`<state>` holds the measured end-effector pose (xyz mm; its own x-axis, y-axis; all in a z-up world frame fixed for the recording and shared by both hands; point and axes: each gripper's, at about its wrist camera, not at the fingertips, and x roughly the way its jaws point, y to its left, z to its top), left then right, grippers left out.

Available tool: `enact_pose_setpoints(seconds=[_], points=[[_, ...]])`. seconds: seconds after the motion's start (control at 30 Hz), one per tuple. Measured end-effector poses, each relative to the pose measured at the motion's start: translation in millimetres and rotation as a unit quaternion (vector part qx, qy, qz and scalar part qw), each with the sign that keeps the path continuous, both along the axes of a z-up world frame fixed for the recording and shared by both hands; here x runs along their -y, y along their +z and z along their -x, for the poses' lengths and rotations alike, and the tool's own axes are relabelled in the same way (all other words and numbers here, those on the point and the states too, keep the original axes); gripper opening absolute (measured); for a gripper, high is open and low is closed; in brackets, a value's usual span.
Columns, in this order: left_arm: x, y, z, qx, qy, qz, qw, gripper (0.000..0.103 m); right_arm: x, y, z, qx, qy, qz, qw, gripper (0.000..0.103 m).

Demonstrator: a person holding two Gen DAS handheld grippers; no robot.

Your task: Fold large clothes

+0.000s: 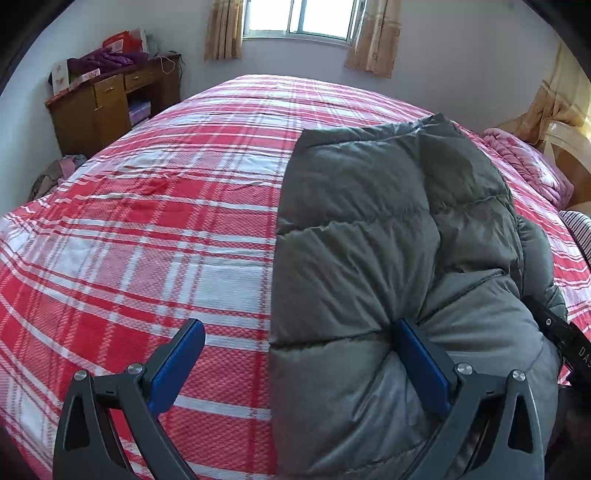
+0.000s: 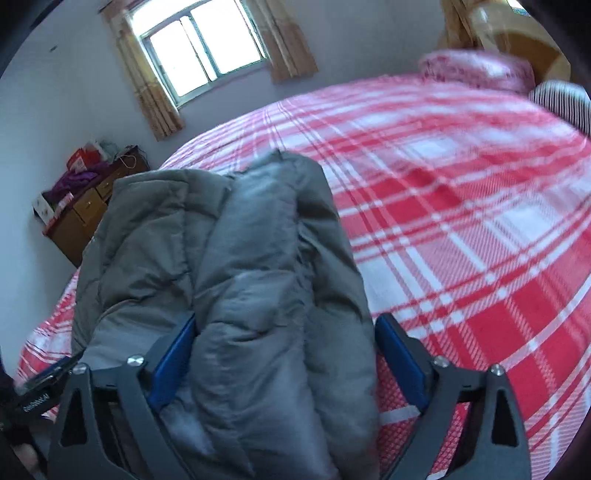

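A grey puffer jacket [image 1: 388, 229] lies folded lengthwise on a bed with a red and white plaid cover [image 1: 147, 221]. My left gripper [image 1: 299, 332] is open; its right finger [image 1: 421, 362] presses into the jacket's near end and its left finger [image 1: 177, 365] is over the bare cover. In the right wrist view the jacket [image 2: 236, 258] runs away from me, and my right gripper [image 2: 284, 332] is open with the jacket's bulky near end lying between its fingers. The other gripper's black body shows at the left edge [image 2: 37, 391].
A wooden desk [image 1: 107, 107] with purple clothes stands at the far left wall. A window with curtains [image 1: 299, 22] is at the back. A pink blanket [image 1: 528, 166] and a striped pillow [image 2: 565, 99] lie at the head of the bed.
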<state>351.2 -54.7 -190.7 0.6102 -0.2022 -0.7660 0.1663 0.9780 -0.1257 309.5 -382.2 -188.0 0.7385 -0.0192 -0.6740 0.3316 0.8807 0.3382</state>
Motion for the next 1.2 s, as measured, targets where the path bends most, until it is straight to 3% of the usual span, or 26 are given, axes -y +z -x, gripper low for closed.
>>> enact_pose_setpoints(seconds=[0.23,0.33,0.53,0.57,0.63,0.87,1.2], points=[[-5.3,-7.0,-4.2,-0.016,-0.001,0.043,0.9989,0.102,-9.5,0.1,1.7,0.005,0.035,-0.007,0.999,0.09],[-2.6,-7.0,-3.3,-0.013,-0.004,0.047,0.9988,0.102,-10.3,-0.1,5.1,0.018,0.045,-0.013,0.999,0.081],[1.1,-7.3,-6.2,-0.014,-0.023,0.048,0.9985,0.102,-12.6,-3.5,-0.5,0.011,0.065,-0.016,0.998,0.08],[2.1,-6.5,-5.7,-0.011,-0.025,0.046,0.9986,0.102,-12.0,-3.2,-0.6,0.012,0.067,-0.018,0.998,0.078],[5.0,-5.0,-1.4,0.003,-0.031,0.034,0.9989,0.102,-14.2,-3.6,0.8,0.021,0.087,-0.029,0.996,0.062],[9.6,-4.1,1.8,0.009,-0.042,0.03,0.9986,0.102,-17.0,-5.5,-4.8,0.017,0.097,-0.029,0.995,0.069],[12.5,-6.4,-5.4,0.007,-0.061,0.043,0.9972,0.1,-13.9,-8.8,-4.5,0.022,0.115,-0.039,0.992,0.054]])
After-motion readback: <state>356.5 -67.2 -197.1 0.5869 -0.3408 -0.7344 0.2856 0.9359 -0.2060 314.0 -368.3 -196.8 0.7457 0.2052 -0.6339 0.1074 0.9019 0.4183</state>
